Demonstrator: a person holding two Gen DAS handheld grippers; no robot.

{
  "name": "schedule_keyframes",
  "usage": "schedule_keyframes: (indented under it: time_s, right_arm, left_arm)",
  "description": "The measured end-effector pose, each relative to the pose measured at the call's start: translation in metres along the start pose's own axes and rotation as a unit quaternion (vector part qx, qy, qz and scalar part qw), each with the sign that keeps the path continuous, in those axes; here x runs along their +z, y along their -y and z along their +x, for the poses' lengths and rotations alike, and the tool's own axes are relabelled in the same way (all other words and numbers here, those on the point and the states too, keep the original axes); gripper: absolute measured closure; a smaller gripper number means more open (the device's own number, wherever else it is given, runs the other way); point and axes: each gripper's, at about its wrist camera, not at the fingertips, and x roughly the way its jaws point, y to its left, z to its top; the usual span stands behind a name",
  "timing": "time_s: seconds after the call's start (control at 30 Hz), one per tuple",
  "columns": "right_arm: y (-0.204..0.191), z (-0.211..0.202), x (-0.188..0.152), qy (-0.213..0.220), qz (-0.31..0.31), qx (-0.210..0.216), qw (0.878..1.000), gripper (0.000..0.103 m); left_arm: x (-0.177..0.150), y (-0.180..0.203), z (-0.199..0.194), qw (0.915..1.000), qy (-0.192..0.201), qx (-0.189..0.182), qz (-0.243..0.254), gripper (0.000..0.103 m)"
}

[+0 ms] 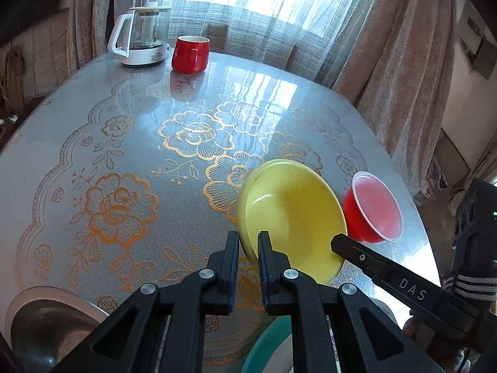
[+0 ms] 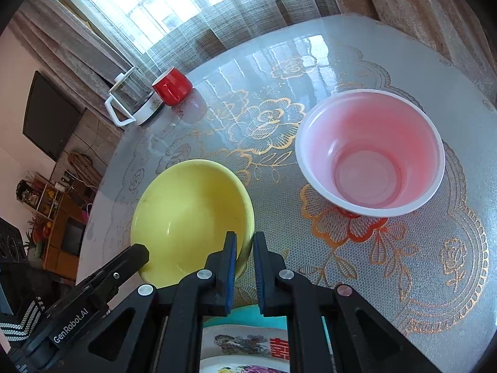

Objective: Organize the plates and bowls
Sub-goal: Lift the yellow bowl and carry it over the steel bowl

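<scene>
Only yellow bowl (image 2: 189, 214) (empty), red bowl (image 2: 369, 152)

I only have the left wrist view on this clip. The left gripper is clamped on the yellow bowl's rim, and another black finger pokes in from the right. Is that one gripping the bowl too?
Observer: Yes. In the right wrist view the right gripper is shut on the yellow bowl, its rim pinched between the blue pads. The left gripper holds the opposite rim.

Operator: The red cup beside it looks tilted. Is anything in it?

Observer: No. The pink-lined cup is empty and stands upright on the table, apart from the bowl.

Operator: What is that teal edge under the grippers?

Observer: A teal-rimmed plate with a printed bird and red characters.
</scene>
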Motion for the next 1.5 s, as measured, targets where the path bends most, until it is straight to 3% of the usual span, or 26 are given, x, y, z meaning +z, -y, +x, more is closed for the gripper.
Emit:
schedule_keyframes:
  time_s: [0.8,1.23,1.5]
  right_arm:
    - [-0.068,-0.034,-0.047,0.003,-0.058,0.066,0.996,0.092]
    - [-0.122,-0.039,-0.082,-0.013,-0.117,0.105,0.987,0.092]
    - [-0.138,-0.032,-0.105,-0.036,-0.141,0.114,0.983,0.092]
  left_arm:
    - [-0.051,-0.047,-0.102,0.9969,0.073,0.003,-0.028,0.09]
    - [-0.087,-0.098,-0.147,0.9926,0.091,0.012,-0.08,0.09]
    - [-0.11,-0.119,-0.153,0.9913,0.082,0.024,-0.1,0.09]
